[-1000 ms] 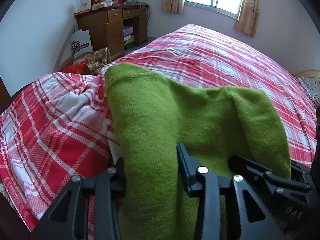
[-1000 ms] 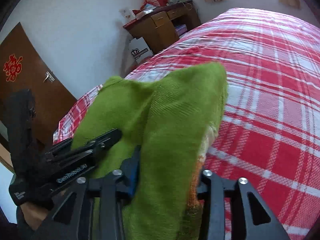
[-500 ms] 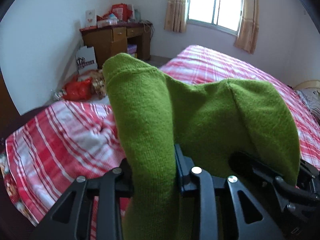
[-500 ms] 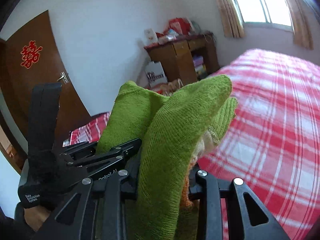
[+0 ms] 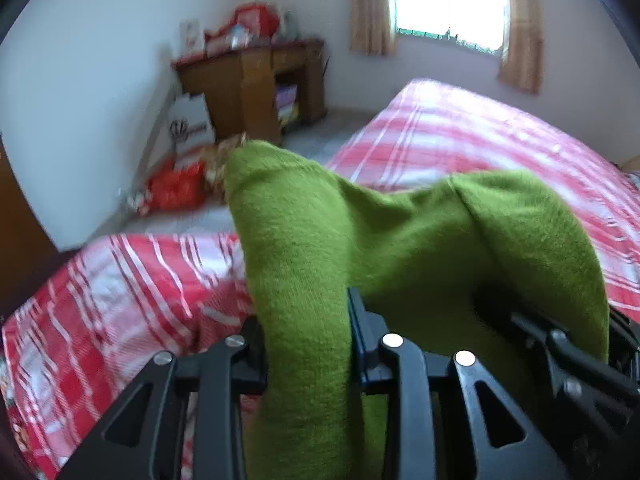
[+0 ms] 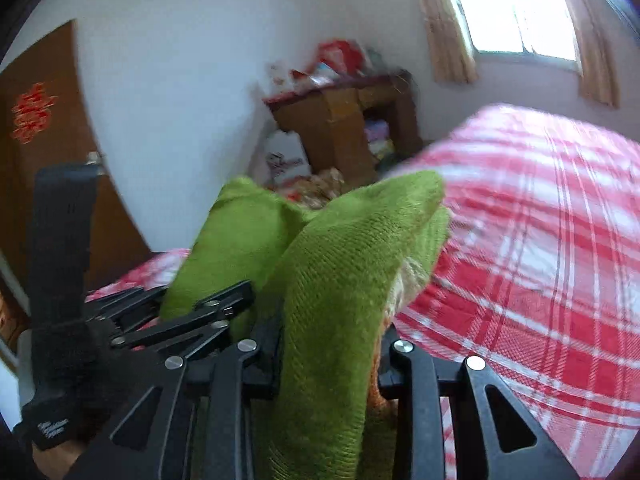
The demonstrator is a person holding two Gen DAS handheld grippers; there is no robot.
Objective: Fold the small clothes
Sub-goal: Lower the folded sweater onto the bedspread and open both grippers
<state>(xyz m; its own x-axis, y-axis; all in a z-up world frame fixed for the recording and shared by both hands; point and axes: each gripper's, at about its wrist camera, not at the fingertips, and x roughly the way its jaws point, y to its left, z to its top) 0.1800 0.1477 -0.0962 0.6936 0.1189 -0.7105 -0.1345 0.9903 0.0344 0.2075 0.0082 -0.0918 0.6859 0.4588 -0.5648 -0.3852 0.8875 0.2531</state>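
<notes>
Both views were motion-blurred. The landmark used throughout was the bed with the red-and-white plaid cover [image 5: 472,136].

The green knit garment [image 5: 360,240] was held up above the near end of the bed, clear of the cover, spanning from one tool to the other. The left gripper [image 5: 308,344] was pinching one bunched edge of it: fabric filled the gap between the two black fingers and rose in a thick fold above them. The right gripper [image 6: 332,344] was pinching the opposite edge in the same way, with the fabric standing up in a peaked fold between its fingers. On the underside of that fold a cream and orange lining or second layer [image 6: 404,284] showed; which of the two it was could not be told.

In the right wrist view, the left gripper appeared beside the garment on the side away from the bed, its black linkage touching the green fabric. In the left wrist view, the right gripper's black linkage [image 5: 568,356] sat at the garment's far edge, over the bed side.

Beyond the foot corner of the bed stood a wooden desk [image 5: 248,80] with red clutter on top, a white paper bag [image 5: 190,128] leaning against it, and a red bag [image 5: 176,188] on the floor. A curtained window [image 5: 444,0] sat in the wall beyond the bed. A brown door with a red paper ornament [image 6: 32,112] lay off to the side opposite the bed.
</notes>
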